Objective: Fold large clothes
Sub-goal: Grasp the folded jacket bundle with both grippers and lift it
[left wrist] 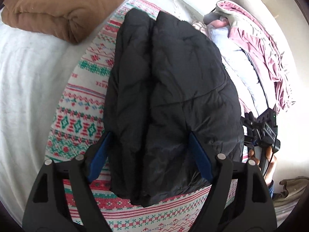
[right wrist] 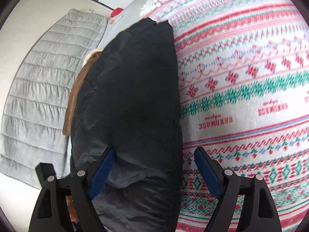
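Observation:
A black padded jacket (left wrist: 170, 89) lies folded lengthwise on a red, green and white patterned blanket (left wrist: 83, 100). My left gripper (left wrist: 150, 145) is open, its blue pads either side of the jacket's near end, just above it. In the right wrist view the jacket (right wrist: 131, 100) lies along the blanket (right wrist: 241, 89). My right gripper (right wrist: 152, 160) is open over the jacket's near edge, the left pad (right wrist: 102, 172) over the jacket, the right pad (right wrist: 206, 172) over the blanket. The right gripper also shows in the left wrist view (left wrist: 264, 133), beside the jacket's right edge.
A folded brown garment (left wrist: 63, 7) lies on the white bedding (left wrist: 23, 81) at far left. A pile of pink, pale blue and grey clothes (left wrist: 253, 44) lies to the right. A grey quilted cover (right wrist: 44, 89) lies left of the jacket in the right wrist view.

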`<state>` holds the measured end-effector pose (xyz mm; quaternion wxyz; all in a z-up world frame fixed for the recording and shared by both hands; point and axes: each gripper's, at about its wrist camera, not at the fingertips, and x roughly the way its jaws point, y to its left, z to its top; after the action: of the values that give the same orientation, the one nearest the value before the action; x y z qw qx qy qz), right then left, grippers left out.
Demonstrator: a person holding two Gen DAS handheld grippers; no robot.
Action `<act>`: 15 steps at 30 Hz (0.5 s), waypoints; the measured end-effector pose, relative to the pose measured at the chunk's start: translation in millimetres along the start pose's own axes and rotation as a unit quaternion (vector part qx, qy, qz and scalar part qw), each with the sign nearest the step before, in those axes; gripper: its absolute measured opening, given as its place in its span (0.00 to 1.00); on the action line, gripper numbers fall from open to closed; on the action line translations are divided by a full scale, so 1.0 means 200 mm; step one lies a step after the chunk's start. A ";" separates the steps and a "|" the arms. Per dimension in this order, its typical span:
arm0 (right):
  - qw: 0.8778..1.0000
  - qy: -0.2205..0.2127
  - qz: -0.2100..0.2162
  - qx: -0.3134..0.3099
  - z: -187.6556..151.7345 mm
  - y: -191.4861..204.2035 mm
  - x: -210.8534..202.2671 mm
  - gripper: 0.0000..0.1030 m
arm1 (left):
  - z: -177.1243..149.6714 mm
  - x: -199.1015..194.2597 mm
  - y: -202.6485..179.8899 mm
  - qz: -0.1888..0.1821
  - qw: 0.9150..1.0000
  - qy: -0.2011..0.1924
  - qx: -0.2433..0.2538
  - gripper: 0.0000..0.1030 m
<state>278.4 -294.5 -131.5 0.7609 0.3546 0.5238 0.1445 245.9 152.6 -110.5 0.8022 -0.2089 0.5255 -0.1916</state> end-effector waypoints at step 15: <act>0.999 0.010 0.042 0.017 -0.05 -0.01 0.13 0.89 | -0.03 0.07 0.01 -0.032 0.999 0.011 -0.014 0.85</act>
<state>279.6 -276.8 -152.0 0.7426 0.3879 0.5186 0.1707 245.8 146.2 -125.2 0.7870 -0.2346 0.5298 -0.2119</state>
